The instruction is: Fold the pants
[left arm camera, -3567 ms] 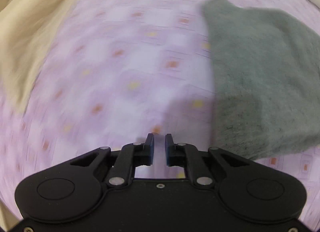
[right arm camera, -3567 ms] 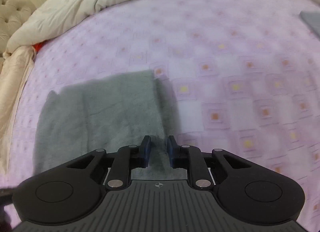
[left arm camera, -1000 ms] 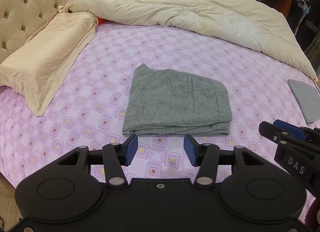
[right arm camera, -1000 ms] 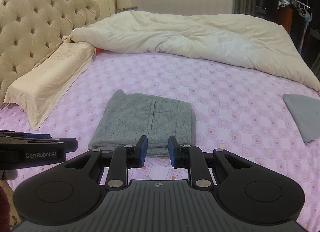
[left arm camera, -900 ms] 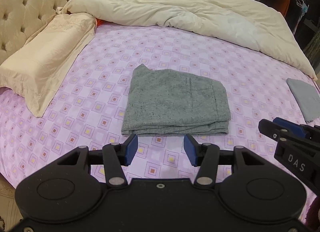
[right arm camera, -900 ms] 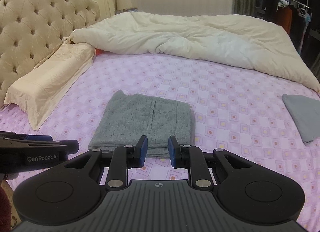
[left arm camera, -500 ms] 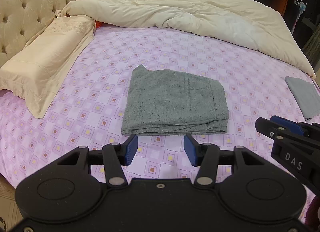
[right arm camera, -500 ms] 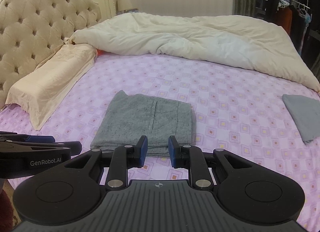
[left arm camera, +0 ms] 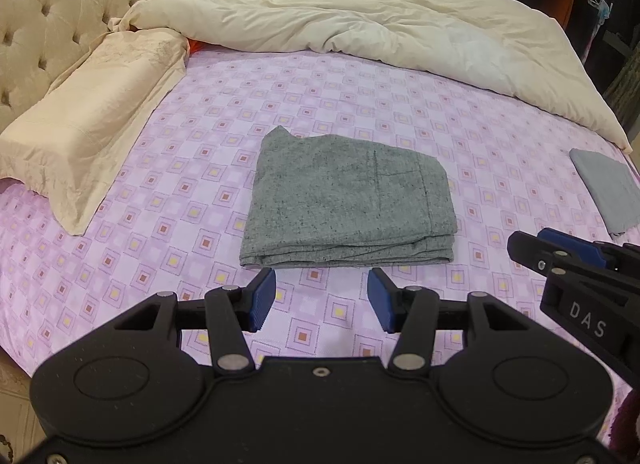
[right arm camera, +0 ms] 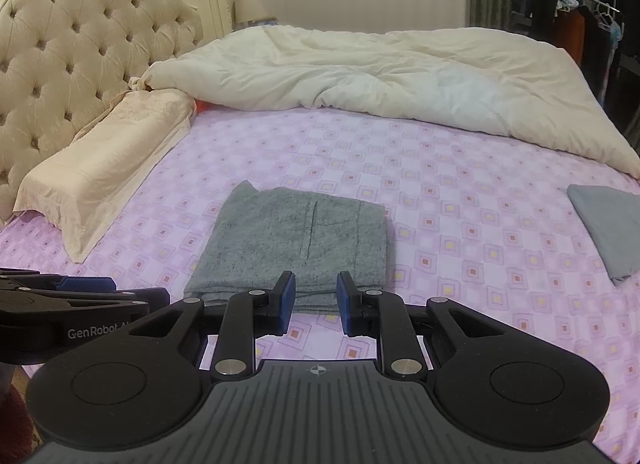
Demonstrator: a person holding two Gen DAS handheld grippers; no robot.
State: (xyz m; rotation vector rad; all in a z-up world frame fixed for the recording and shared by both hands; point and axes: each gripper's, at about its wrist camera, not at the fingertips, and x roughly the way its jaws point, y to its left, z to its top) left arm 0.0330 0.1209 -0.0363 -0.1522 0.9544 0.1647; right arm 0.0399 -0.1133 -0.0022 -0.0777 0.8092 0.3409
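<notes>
- Bed (left arm camera: 168,248): pink-lilac checked sheet fills most of both views; tufted cream headboard (right arm camera: 68,64) at upper left of the right wrist view.
- Cream duvet (left arm camera: 360,28): bunched across the top of both frames, running down toward the right edge.
- Pillow (left arm camera: 88,120): beige, left side of the frame, lying along the headboard side, its far end touching the duvet.
- Pants (left arm camera: 348,200): grey, folded into a compact rectangle with stacked layers showing at the near edge, flat on the sheet at frame centre; in the right wrist view they sit centre, just above the jaws (right arm camera: 296,244). Nothing touches them.
- Second grey folded cloth (left arm camera: 608,188): right edge of both frames, well apart from the pants.
- Left gripper (left arm camera: 322,300): bottom centre of its own view, jaws wide apart and empty, blue pads (left arm camera: 262,298) clear of the near edge of the pants; seen side-on at lower left of the right wrist view.
- Right gripper (right arm camera: 316,302): bottom centre of its own view, jaws at a narrow gap, nothing between them, near the pants' near edge; contact with the cloth cannot be told. Also visible at lower right of the left wrist view, marked "DAS".
</notes>
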